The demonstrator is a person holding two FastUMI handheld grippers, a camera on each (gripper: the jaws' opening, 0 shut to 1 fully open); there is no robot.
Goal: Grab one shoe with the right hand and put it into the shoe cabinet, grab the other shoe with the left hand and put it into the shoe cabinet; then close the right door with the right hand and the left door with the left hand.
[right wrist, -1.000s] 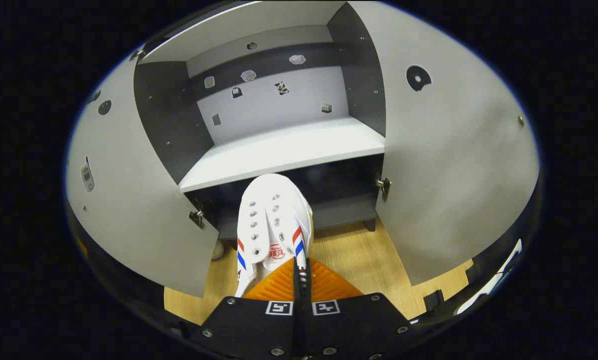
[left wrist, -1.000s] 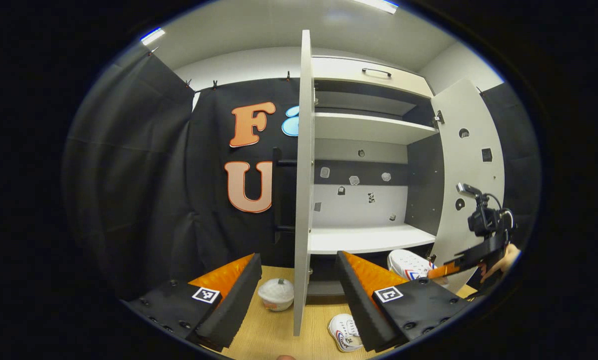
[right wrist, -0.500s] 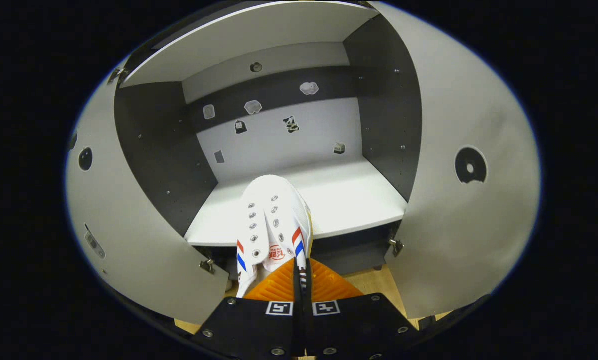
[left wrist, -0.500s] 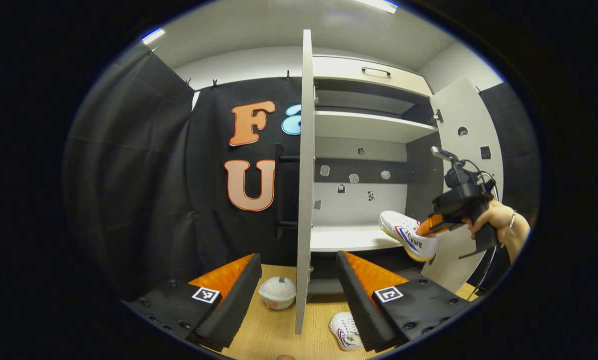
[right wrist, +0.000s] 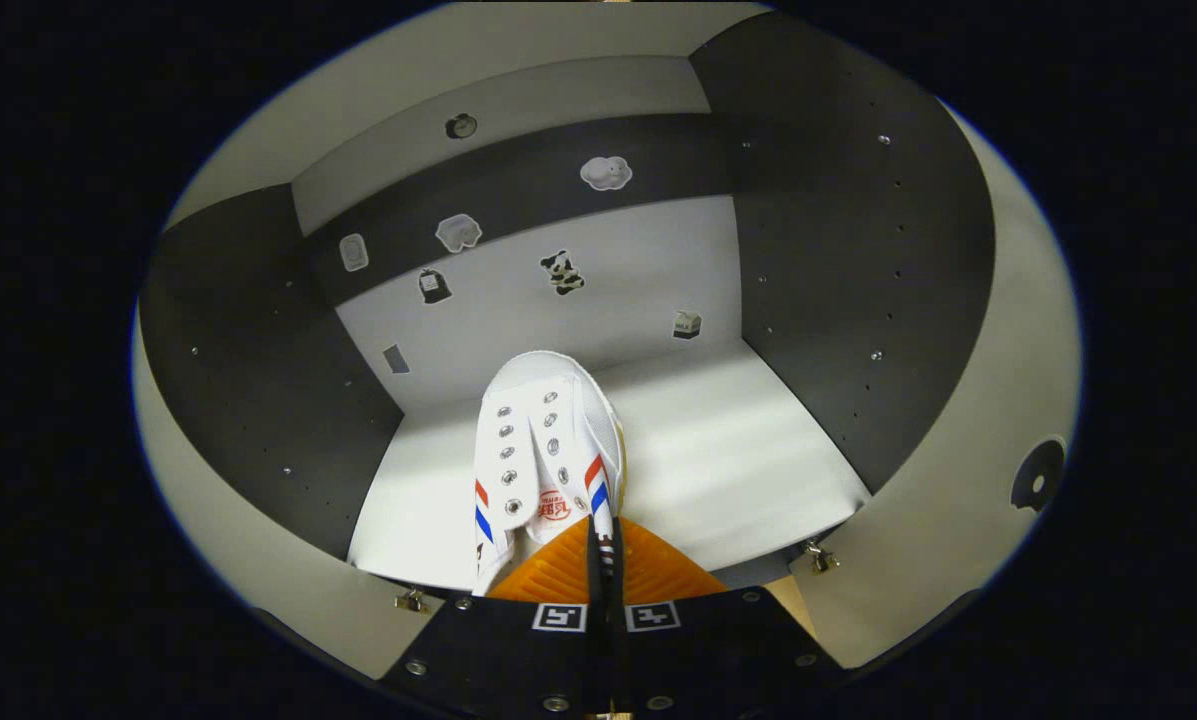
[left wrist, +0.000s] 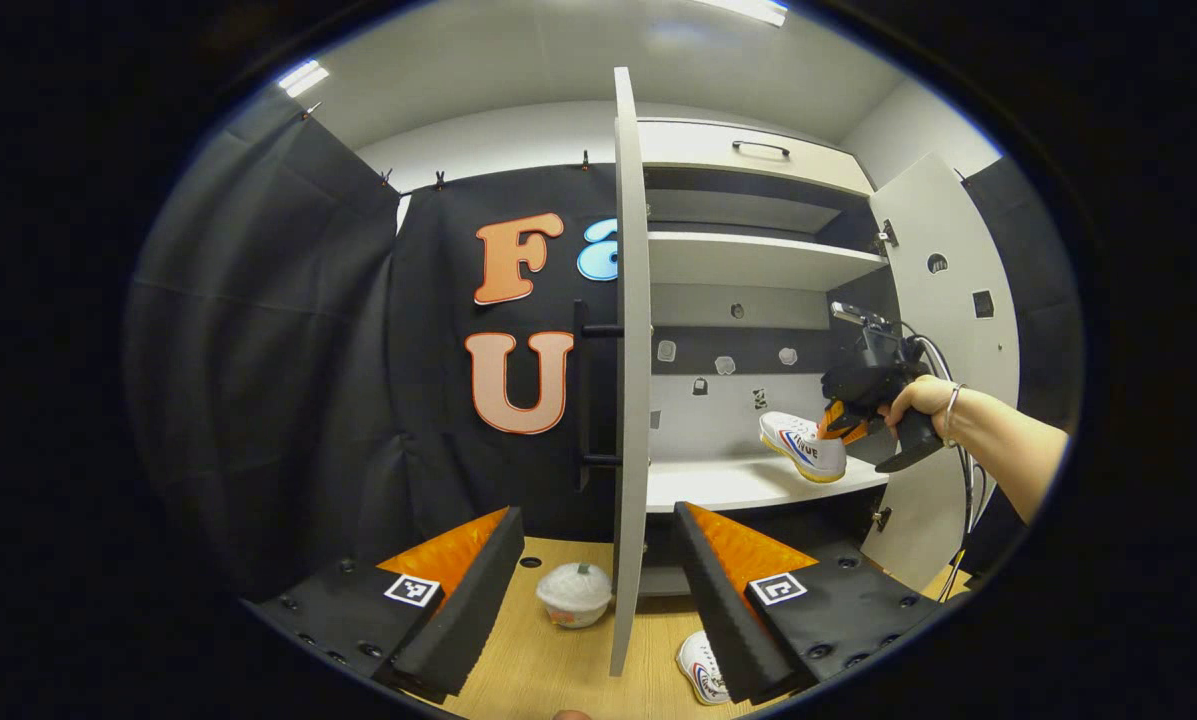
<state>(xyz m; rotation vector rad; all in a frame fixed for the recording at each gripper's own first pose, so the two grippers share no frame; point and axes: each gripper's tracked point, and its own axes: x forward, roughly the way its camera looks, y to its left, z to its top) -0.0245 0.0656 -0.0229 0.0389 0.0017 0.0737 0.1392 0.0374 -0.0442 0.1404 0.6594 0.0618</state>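
Right tongs (right wrist: 598,560): clamped on shoe (right wrist: 543,450), which I have carried up from floor level to over the shelf (right wrist: 738,470); release next. Left tongs (left wrist: 598,580): wide. Second shoe (left wrist: 703,668): floor.

1. Left door (left wrist: 630,400) stands edge-on at frame centre, splitting the left gripper view.
2. Cabinet shelf (right wrist: 718,470) lies bare right of the shoe (right wrist: 543,450).
3. A bowl (left wrist: 577,594) sits on the floor lower centre.

White shoe (right wrist: 548,450) – above cabinet shelf (right wrist: 718,460)
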